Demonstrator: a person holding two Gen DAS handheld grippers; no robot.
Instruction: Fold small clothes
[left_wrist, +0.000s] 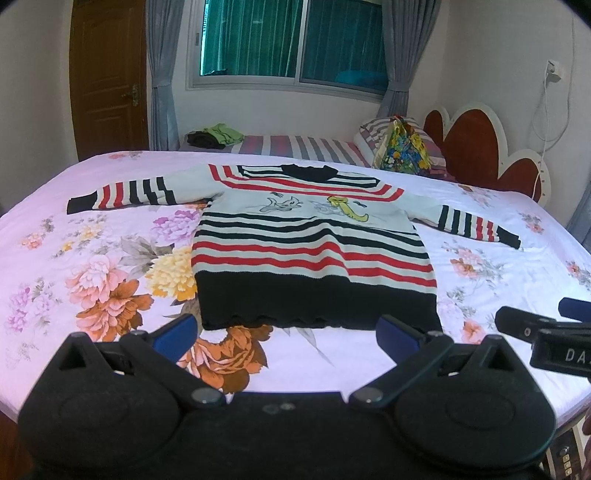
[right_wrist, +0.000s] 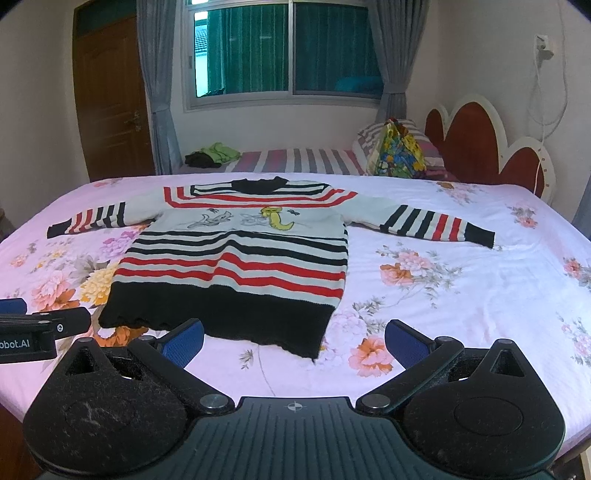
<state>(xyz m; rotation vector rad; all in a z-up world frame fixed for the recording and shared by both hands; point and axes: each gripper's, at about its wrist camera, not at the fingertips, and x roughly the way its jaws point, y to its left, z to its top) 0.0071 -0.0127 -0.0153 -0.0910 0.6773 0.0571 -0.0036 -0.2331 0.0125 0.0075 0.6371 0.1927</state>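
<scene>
on the far left of the room, a small heap of black and lime-green clothes (left_wrist: 216, 138) lies on the further bed with the striped pink and grey cover (left_wrist: 295, 147). to its right, near the striped pillow, stands a bright multicoloured printed bag (left_wrist: 402, 147); what is inside it cannot be told.

the nearer bed with the pink floral sheet (left_wrist: 92, 258) carries the small knitted sweater with black, red and white stripes (left_wrist: 314, 254), spread flat and face up in the middle. its left sleeve reaches out toward the left edge, its right sleeve toward the right, both ending in black cuffs. a pale band across the chest bears a grey cat and a yellow figure; the collar is black, and a wide black band ends in a wavy hem nearest the cameras.

the left gripper (left_wrist: 288, 332) hovers just before the hem, blue-padded jaws wide apart and empty. the right gripper (right_wrist: 293, 341) hangs by the hem's right corner, jaws likewise spread, holding nothing.
</scene>
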